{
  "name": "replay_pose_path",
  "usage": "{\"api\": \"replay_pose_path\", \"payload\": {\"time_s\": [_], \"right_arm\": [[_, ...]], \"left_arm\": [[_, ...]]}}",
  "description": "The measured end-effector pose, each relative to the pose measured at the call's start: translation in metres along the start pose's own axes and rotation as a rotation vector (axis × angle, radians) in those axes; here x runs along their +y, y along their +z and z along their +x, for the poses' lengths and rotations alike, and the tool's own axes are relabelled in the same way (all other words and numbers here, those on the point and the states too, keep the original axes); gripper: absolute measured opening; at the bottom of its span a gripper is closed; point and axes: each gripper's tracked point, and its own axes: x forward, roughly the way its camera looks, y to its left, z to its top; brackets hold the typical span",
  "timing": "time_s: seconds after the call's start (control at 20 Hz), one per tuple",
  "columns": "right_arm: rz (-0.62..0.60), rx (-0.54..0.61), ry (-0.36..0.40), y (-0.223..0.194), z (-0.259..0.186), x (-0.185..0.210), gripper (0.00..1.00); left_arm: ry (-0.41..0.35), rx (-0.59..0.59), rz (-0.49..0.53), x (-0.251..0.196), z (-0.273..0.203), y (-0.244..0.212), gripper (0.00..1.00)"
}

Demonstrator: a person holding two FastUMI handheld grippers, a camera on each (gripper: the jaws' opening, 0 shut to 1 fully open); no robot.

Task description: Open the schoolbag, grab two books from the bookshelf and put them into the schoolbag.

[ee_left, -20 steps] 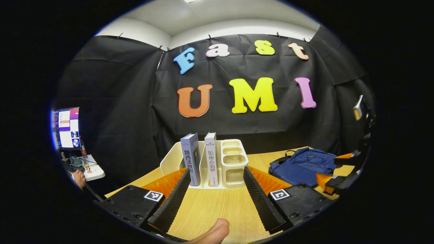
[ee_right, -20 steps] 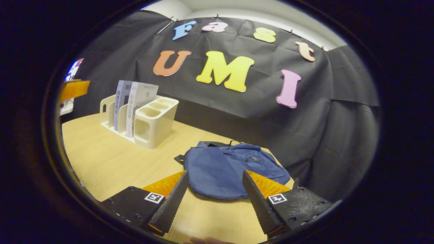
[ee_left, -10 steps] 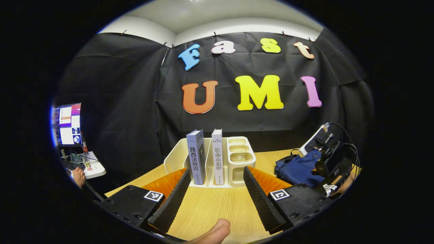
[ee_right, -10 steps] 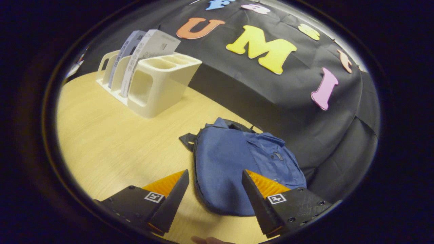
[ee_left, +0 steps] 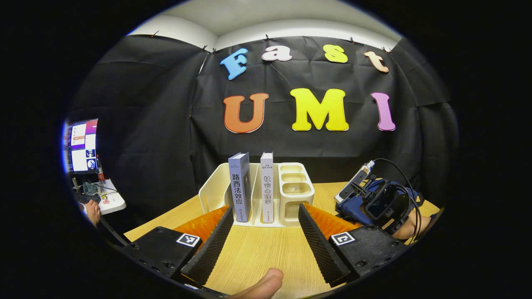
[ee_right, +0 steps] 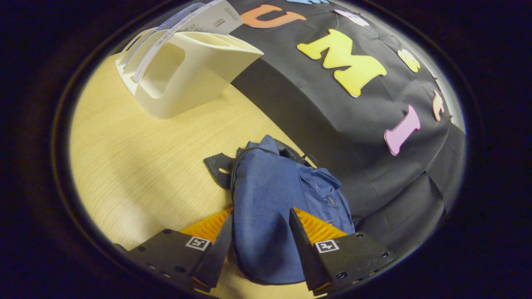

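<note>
A cream bookshelf rack (ee_left: 296, 195) stands on the wooden table (ee_left: 266, 249) with two upright books in its slots, a grey-blue book (ee_left: 240, 189) and a white book (ee_left: 267, 187). My left gripper (ee_left: 264, 207) is open just short of the rack, its fingers level with the books and touching nothing. The blue schoolbag (ee_right: 270, 195) lies flat near the back wall with its zip closed. My right gripper (ee_right: 261, 211) is open and tilted down over the bag's near end, one finger on each side of it. In the left gripper view it hangs over the schoolbag (ee_left: 353, 205).
In the right gripper view the rack (ee_right: 187, 79) stands at the top left, and a black strap (ee_right: 216, 166) sticks out of the bag's left side. A monitor (ee_left: 81, 145) and a small white side table (ee_left: 110, 201) stand far left. A thumb (ee_left: 262, 284) shows at the bottom edge.
The right gripper has dropped and tilted down onto the schoolbag, so its fingers now straddle the near end, slightly closer together. The left gripper has edged toward the rack.
</note>
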Motion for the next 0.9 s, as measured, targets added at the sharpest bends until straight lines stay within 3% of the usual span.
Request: {"api": "replay_pose_path", "payload": {"time_s": [0.15,0.25,0.3,0.4,0.45,0.5,0.7,0.75,0.8,0.9], "right_arm": [[0.031,0.041,0.020,0.003,-0.003,-0.001,0.66],[0.036,0.039,0.005,0.010,-0.008,-0.011,0.66],[0.035,0.036,0.000,0.013,-0.010,-0.017,0.59],[0.032,0.034,-0.045,0.018,-0.008,-0.032,0.58],[0.034,0.041,-0.063,0.020,-0.004,-0.036,0.65],[0.039,0.049,-0.068,0.020,0.002,-0.037,0.65],[0.040,0.056,-0.091,0.021,0.020,-0.052,0.28],[0.052,0.036,-0.086,0.026,0.024,-0.058,0.30],[0.066,0.022,-0.066,0.029,0.021,-0.058,0.14],[0.115,0.018,-0.071,0.032,0.020,-0.078,0.09]], "left_arm": [[0.006,0.004,0.005,0.002,0.002,-0.001,0.98],[0.012,0.008,0.003,0.004,0.002,-0.003,0.98],[0.013,0.009,0.002,0.005,0.002,-0.003,0.98],[0.009,0.009,-0.001,0.004,0.002,-0.002,0.98],[0.007,0.009,-0.002,0.003,0.002,-0.002,0.98],[0.005,0.009,-0.001,0.002,0.002,-0.002,0.98],[-0.008,0.014,-0.009,-0.002,0.001,-0.004,0.99],[-0.012,0.017,-0.014,-0.002,0.001,-0.005,0.99],[-0.015,0.019,-0.017,-0.003,0.002,-0.004,0.99],[-0.018,0.026,-0.016,-0.004,0.003,-0.006,0.98]]}}
